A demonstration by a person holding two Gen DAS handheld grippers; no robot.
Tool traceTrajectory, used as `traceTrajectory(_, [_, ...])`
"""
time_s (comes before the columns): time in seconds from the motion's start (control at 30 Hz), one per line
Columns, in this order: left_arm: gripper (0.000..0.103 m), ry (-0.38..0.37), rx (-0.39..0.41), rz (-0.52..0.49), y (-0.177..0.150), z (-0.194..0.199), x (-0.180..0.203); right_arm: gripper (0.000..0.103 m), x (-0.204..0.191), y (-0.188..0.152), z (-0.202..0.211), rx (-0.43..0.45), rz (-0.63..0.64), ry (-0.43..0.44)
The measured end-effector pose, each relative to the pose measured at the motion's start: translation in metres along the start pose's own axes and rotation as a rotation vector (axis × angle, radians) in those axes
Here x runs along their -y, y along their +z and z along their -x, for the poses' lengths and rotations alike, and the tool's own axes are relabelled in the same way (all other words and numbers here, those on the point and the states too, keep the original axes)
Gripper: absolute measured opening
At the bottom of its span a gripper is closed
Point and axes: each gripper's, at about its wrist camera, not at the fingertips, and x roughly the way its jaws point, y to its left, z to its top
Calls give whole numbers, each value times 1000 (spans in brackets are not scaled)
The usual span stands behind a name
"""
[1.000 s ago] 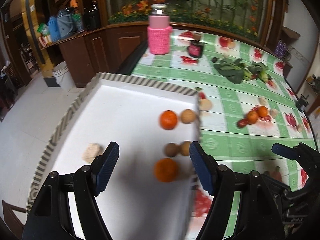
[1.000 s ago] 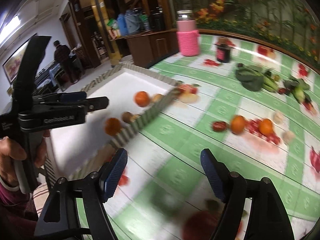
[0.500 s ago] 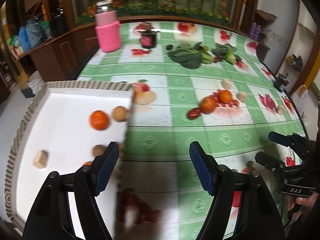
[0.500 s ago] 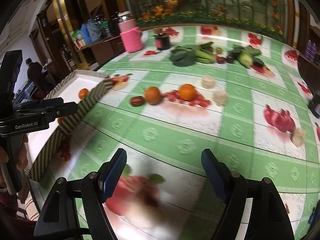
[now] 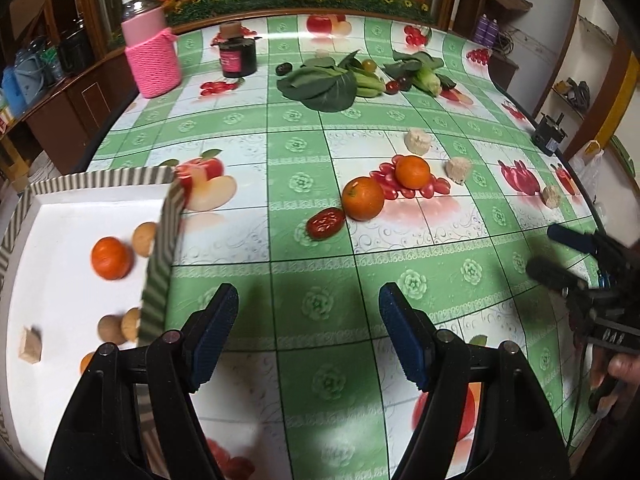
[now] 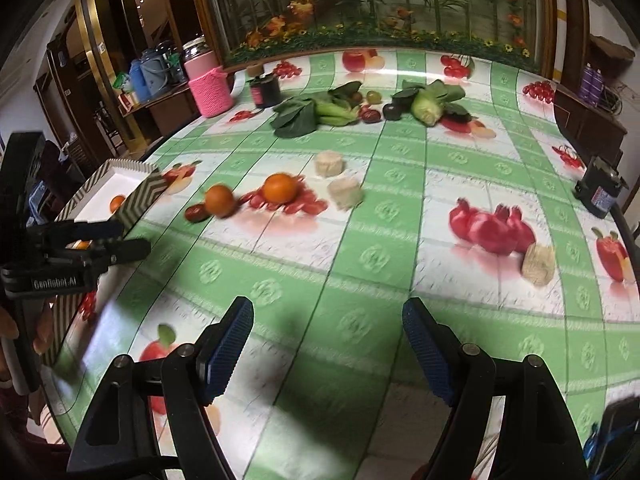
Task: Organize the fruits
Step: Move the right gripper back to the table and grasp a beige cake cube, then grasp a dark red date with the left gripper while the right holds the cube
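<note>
A white tray with a striped rim (image 5: 160,240) lies at the table's left edge and holds an orange (image 5: 111,258) and several small brown fruits (image 5: 145,233). Two loose oranges (image 5: 363,198) (image 5: 413,172) and a red date (image 5: 325,223) lie mid-table; they also show in the right wrist view (image 6: 219,200) (image 6: 280,188). My left gripper (image 5: 308,332) is open and empty over the cloth right of the tray. My right gripper (image 6: 328,344) is open and empty nearer the front edge. Pale chunks (image 5: 458,169) (image 6: 538,264) lie to the right.
Leafy greens (image 5: 320,84), a pink-sleeved jar (image 5: 152,60) and a dark jar (image 5: 238,56) stand at the far side. A small black device (image 6: 598,192) sits at the right edge. The green fruit-print cloth (image 6: 360,256) covers the table.
Both grippers have swung right, away from the tray, toward the middle of the table. Both stay open and empty.
</note>
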Motion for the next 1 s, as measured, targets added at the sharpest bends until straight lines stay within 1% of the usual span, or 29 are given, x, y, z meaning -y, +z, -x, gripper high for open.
traceTrajectory(0.23, [72,0,-25,-2,7,-12,1,79,4,38,-30,6,37,-17])
traceTrajectory(0.37, [72,0,-32,-1,12,-17,0,74,0,56,-54,-7,77,-27])
traceTrajectory(0.4, [72,0,-33,-4,14,-18,0,71,0,58,-60,-13,84,-28])
traceTrajectory(0.47, [72,-7,-38,-6,17,-22,1,50,1,62,-72,-27,87,-26])
traceTrajectory(0.5, [72,-11,-40,-8,18,-23,1,45,3,64,-78,-38,80,-20])
traceTrajectory(0.53, [72,-12,-43,-12,19,-25,2,36,5,64,-85,-53,75,-15])
traceTrajectory(0.57, [72,-12,-45,-19,20,-27,3,30,5,64,-87,-46,82,-25])
traceTrajectory(0.63, [72,-14,-48,-30,22,-29,5,29,5,61,-85,-38,100,-42])
traceTrajectory(0.77, [72,-33,-63,-39,25,-38,7,28,6,55,-72,-14,90,-34])
traceTrajectory(1.0, [72,-32,-60,-71,31,-48,12,28,11,45,-52,5,50,4])
